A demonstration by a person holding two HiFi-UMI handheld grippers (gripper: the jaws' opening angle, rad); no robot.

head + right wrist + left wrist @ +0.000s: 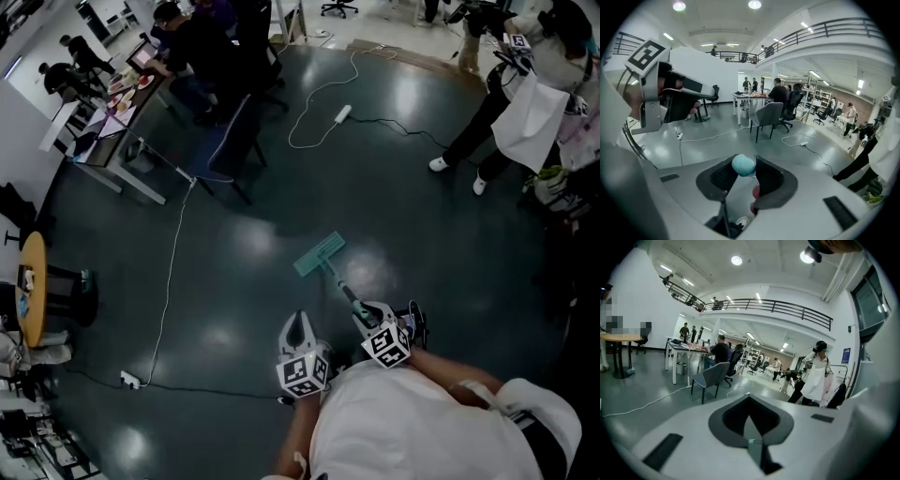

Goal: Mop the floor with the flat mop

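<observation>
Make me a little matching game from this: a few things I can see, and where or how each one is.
Things:
1. mop head
2. round table
3. right gripper
4. left gripper

States:
A. jaws together, holding nothing
B. lying flat on the dark floor
C. at the far left of the head view
D. clamped on the mop handle

Pairs: 1-B, 2-C, 3-D, 4-A
</observation>
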